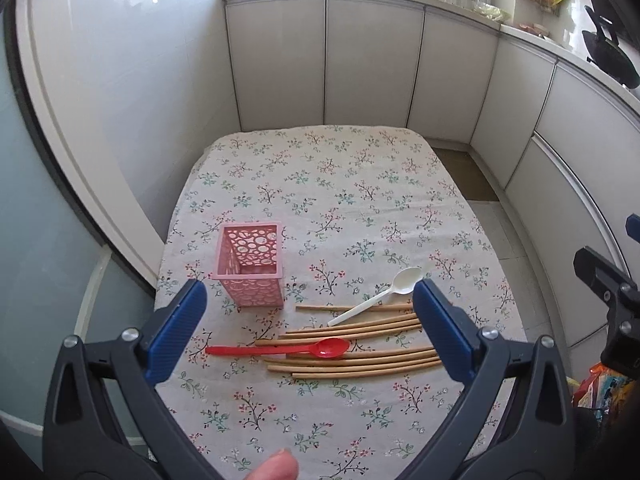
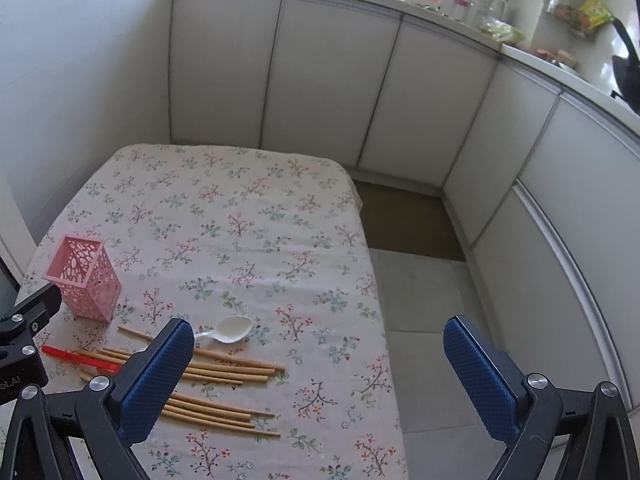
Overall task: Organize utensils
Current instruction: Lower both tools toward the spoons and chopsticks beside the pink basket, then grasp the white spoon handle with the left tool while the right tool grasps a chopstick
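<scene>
Both grippers, left and right, gape wide and empty. Tan chopsticks lie scattered flat, crossed by a red spoon and a white spoon.

Utensils loose beside upright holder.
Pink holder stands empty; chopsticks lie in rows, white spoon and red spoon resting across them.

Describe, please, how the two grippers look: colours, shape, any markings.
Both grippers, left and right, have dark grey, almost black plastic frames with triangular cut-outs and round silver screws. Their fingers carry blue pads with a fine dotted texture. In the right wrist view, the left gripper's body shows white letters, partly cut off.
</scene>
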`<action>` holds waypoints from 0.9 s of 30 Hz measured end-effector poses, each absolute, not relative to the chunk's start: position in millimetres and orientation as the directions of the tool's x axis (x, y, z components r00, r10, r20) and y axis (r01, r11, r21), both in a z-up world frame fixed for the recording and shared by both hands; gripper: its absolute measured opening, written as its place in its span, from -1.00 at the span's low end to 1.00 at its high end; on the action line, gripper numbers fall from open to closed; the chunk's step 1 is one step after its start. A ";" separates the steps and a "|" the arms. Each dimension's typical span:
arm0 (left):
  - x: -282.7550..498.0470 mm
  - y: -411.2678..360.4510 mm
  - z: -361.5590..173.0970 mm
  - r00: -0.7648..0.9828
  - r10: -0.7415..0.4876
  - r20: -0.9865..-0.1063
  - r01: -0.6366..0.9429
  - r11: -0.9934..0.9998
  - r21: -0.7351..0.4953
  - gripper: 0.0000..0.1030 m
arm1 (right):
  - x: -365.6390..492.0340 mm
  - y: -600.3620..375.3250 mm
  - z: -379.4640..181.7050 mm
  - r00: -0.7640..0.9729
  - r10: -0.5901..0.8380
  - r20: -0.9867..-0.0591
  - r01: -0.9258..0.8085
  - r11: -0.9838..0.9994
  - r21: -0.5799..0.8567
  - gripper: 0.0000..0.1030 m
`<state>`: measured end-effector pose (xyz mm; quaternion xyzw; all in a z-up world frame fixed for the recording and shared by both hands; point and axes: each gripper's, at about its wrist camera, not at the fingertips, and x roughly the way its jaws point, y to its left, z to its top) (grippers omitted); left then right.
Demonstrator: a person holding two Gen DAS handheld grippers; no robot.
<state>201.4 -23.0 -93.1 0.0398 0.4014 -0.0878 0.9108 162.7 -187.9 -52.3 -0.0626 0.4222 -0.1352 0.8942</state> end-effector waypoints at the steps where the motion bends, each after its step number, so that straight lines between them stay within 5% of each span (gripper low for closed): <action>1: 208.0 -24.6 -97.5 0.645 -0.132 -0.752 0.204 0.979 0.003 0.99 | 170.0 -189.7 -57.8 0.592 -0.290 -0.752 0.177 0.957 -0.229 0.99; 18: 289.5 -54.6 -194.1 0.397 -0.152 -0.905 0.341 0.940 -0.008 0.90 | 253.1 -250.6 -189.5 0.281 -0.048 -0.958 0.118 0.993 -0.016 0.88; 27: 322.6 -101.4 -236.8 0.210 -0.342 -0.916 0.445 0.868 -0.221 0.29 | 267.6 -299.2 -233.1 0.205 0.173 -0.963 0.270 0.936 0.226 0.57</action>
